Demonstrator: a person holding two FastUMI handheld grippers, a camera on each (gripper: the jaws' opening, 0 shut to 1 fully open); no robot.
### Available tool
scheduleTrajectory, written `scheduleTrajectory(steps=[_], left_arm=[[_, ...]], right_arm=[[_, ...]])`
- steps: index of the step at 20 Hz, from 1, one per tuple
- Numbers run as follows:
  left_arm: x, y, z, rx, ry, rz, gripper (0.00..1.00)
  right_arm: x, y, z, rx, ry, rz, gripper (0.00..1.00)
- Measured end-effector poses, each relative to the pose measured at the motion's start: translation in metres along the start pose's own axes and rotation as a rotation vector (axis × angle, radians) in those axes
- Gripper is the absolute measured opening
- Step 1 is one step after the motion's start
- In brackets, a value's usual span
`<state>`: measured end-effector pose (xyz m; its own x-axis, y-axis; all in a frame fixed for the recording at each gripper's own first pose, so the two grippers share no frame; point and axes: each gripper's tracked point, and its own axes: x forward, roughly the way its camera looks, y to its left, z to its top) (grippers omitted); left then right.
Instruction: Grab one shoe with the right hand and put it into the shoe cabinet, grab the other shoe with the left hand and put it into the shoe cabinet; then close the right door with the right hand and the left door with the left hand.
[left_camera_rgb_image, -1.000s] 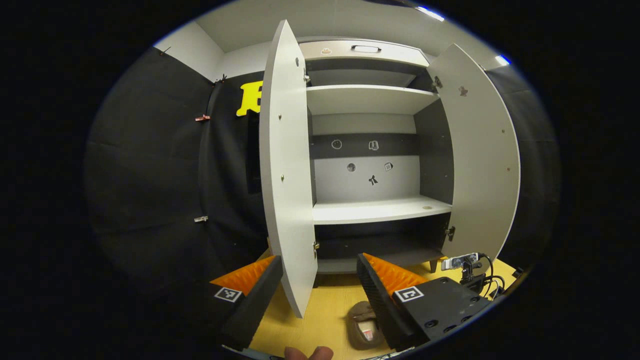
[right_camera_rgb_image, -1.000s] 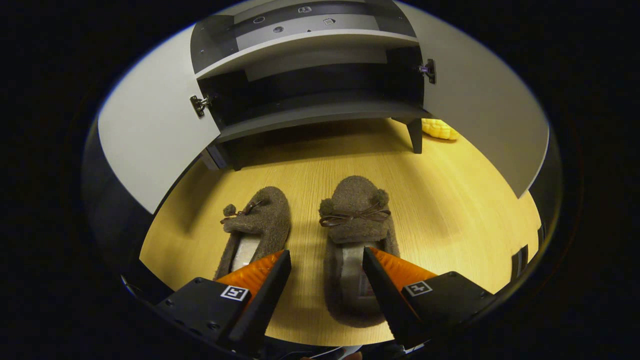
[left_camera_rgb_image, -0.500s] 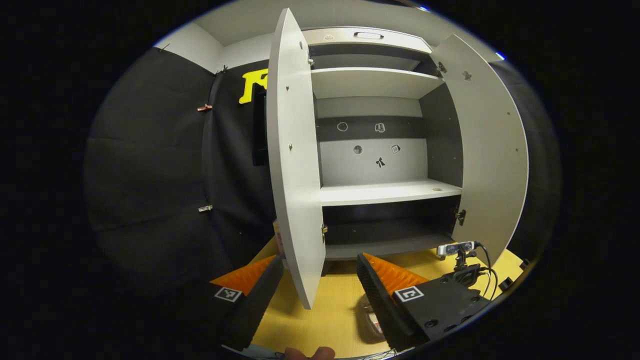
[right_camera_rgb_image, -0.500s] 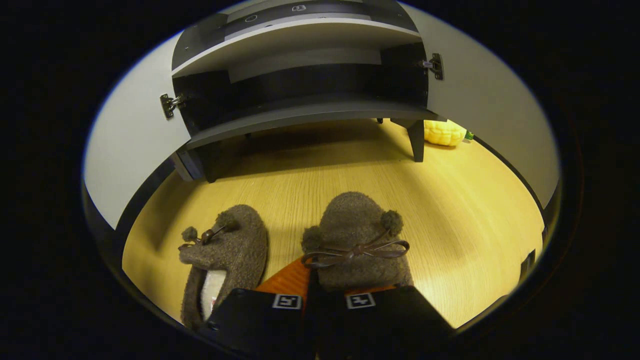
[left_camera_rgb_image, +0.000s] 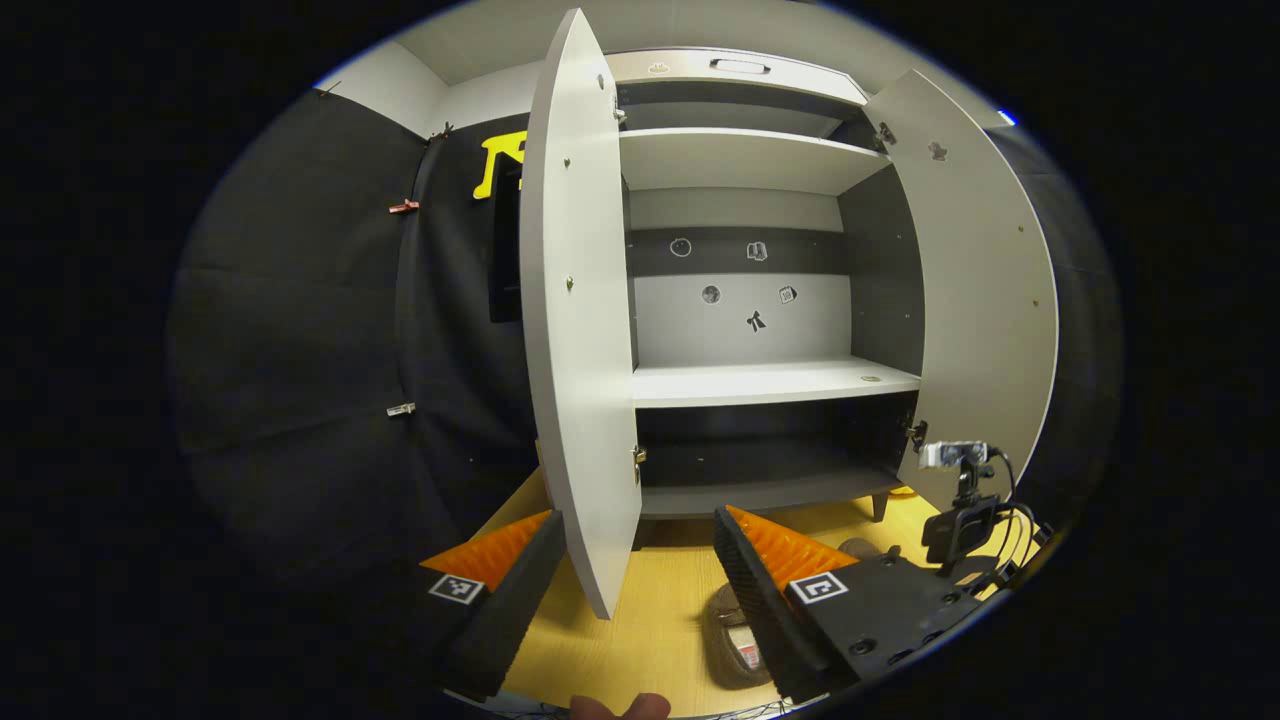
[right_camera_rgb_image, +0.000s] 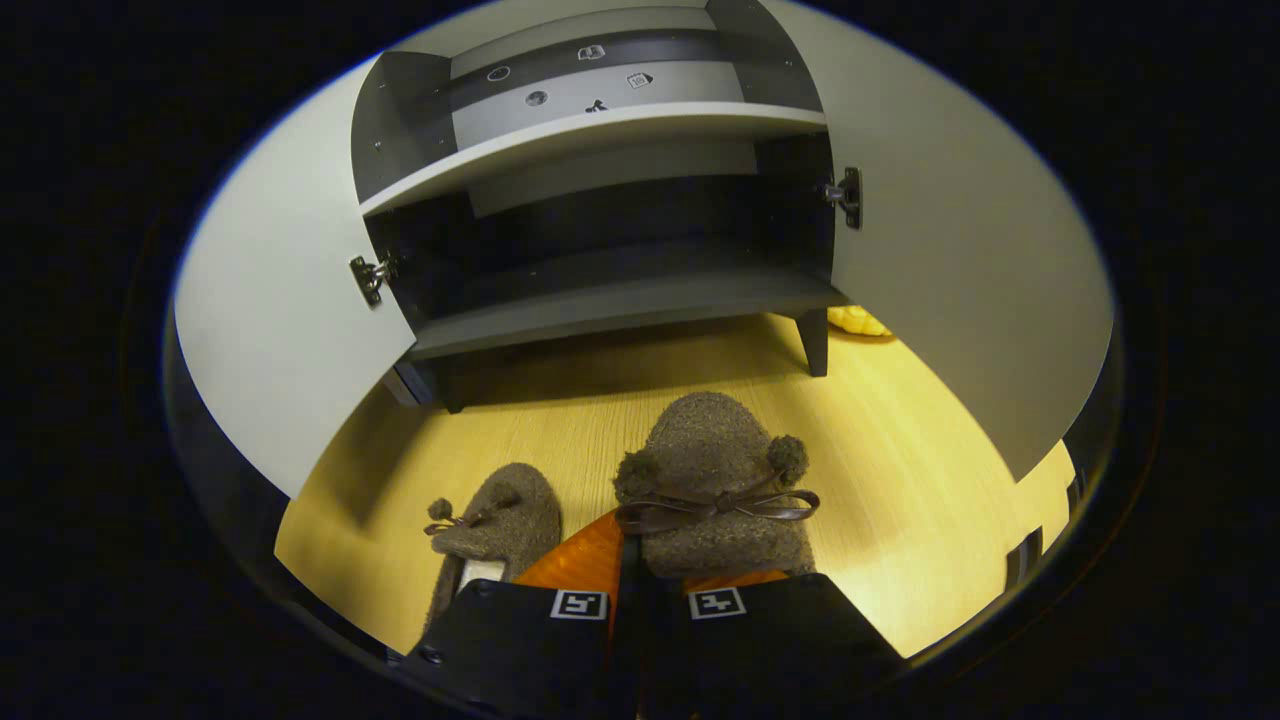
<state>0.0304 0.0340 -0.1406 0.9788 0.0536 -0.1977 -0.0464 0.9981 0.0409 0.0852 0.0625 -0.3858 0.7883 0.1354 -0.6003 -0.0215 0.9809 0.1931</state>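
Your right gripper (right_camera_rgb_image: 640, 585) is clamped on the heel of a fuzzy brown slipper (right_camera_rgb_image: 712, 480), toe beyond the fingertips toward the open shoe cabinet (right_camera_rgb_image: 610, 300). Soft and light, it will likely sag. Its mate (right_camera_rgb_image: 495, 525) lies left of the fingers. The left gripper (left_camera_rgb_image: 640, 560), fingers apart, straddles the left door (left_camera_rgb_image: 575, 330).

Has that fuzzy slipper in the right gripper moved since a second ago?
Yes. The slipper, clamped in the right gripper, has risen off the floor toward the cabinet; its mate stays down.
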Motion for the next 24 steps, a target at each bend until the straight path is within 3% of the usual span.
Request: scheduleTrajectory(steps=[7, 12, 18, 24], left_arm=[[0.003, -0.014, 0.009, 0.004, 0.009, -0.014, 0.95], [0.008, -0.021, 0.013, -0.015, 0.019, -0.027, 0.95], [0.013, -0.028, 0.023, -0.004, -0.007, -0.042, 0.95], [0.014, -0.029, 0.022, -0.022, -0.001, -0.037, 0.95]], right_arm=[[-0.063, 0.005, 0.124, 0.02, -0.081, 0.006, 0.15], [-0.08, 0.01, 0.216, -0.039, -0.117, 0.018, 0.15], [-0.062, 0.025, 0.337, -0.115, -0.242, 0.034, 0.15], [-0.007, 0.046, 0.396, -0.093, -0.252, 0.083, 0.15]])
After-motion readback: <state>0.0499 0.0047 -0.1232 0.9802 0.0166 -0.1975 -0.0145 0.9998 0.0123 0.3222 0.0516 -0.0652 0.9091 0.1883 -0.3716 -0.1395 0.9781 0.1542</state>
